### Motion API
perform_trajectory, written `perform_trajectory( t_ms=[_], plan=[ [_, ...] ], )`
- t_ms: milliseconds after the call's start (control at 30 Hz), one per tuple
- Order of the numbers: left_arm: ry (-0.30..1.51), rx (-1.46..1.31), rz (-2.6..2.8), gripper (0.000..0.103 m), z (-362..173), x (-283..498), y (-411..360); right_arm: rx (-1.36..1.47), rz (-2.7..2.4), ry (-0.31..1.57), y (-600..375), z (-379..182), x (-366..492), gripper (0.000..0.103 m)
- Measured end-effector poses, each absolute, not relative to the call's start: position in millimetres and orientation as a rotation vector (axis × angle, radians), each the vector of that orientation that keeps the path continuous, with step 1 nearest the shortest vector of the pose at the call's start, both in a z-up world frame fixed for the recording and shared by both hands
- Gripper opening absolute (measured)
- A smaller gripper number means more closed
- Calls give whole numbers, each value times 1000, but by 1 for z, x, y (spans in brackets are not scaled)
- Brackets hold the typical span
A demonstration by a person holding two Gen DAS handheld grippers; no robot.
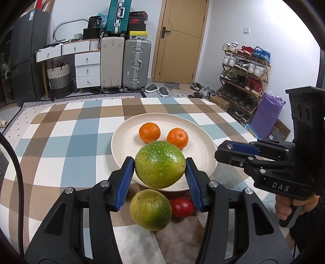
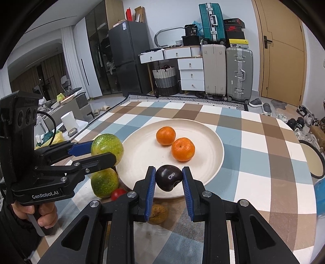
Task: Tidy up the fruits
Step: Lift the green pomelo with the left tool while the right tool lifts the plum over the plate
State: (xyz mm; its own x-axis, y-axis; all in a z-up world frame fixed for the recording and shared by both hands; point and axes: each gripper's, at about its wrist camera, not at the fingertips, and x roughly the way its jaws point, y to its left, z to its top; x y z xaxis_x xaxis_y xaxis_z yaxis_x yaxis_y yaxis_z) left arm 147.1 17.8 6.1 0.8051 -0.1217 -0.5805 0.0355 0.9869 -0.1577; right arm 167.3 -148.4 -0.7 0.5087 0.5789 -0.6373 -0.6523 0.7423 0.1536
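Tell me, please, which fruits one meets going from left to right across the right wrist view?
Held green fruit → red fruit → far orange → dark plum in the right tongs → near orange.

Even indoor light is filling both views brightly; soft shadows are pooling under the plate (image 2: 215, 160). Fisheye bending and black vignetting are crowding edges, heaviest around 10 o'clock.

Two orange mandarins (image 1: 149, 132) (image 1: 177, 138) on one cream plate (image 1: 124, 142). Two speckled green fruits, one held (image 1: 160, 164), one lying on the bench (image 1: 150, 209). One red tomato (image 1: 181, 207). One dark plum (image 2: 169, 177). One brownish wrinkled fruit (image 2: 158, 213). Three suitcases against the wall (image 1: 112, 63) (image 1: 137, 64) (image 1: 118, 15).
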Motion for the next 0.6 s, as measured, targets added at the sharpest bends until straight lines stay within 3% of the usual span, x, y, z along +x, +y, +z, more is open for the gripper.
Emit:
perform_trajectory(
  t_ms=[600],
  plan=[
    [670, -127, -79, 48, -16, 171, 21, -141, 734, 772, -135, -25, 183, 27]
  ],
)
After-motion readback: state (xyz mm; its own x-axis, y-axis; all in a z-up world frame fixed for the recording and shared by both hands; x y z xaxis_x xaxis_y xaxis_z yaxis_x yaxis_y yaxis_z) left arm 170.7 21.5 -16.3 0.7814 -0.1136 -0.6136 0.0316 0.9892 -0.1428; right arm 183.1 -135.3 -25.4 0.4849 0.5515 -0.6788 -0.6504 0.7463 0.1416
